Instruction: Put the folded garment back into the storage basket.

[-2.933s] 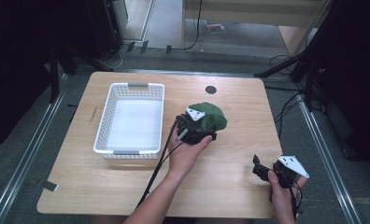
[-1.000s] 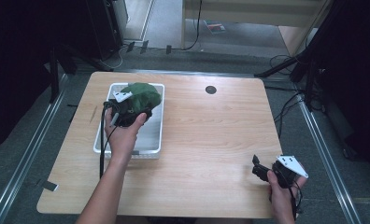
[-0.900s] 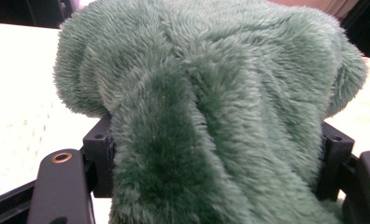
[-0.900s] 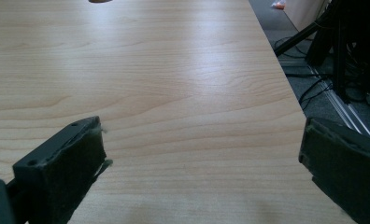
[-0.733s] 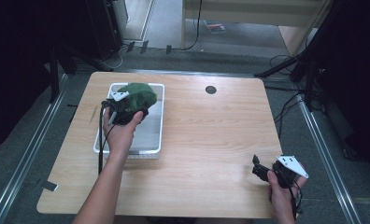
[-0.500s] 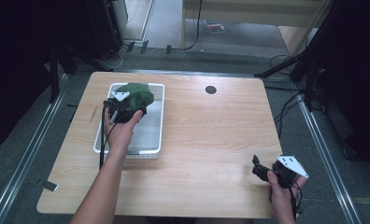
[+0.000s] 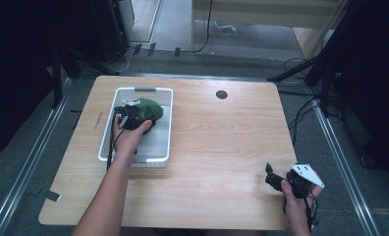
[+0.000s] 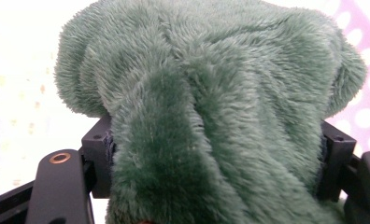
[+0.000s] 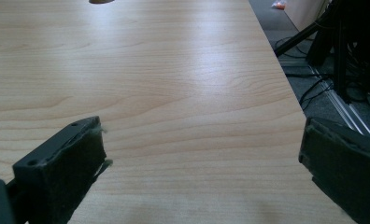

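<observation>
A lab-like recording space: bare wooden table [image 7: 222, 142] between metal floor rails [image 7: 341, 162], loose cables [image 7: 300, 115], dark stands.

We see the left hand [image 7: 128, 139] reaching far to the left with its gripper [image 7: 128, 117] clamped on a green plush cloth [image 8: 211, 107], while the right hand [image 7: 295, 199] rests near the right corner, its gripper [image 7: 271, 176] with jaws wide apart.

Table [image 7: 222, 142]: light wood top, rounded corners. White perforated basket [image 7: 168, 123] sits directly on it, well left of the right hand-held gripper [image 7: 270, 173]. Small dark round spot [image 7: 221, 94] on surface, far side. Bare wood ahead of that gripper.
</observation>
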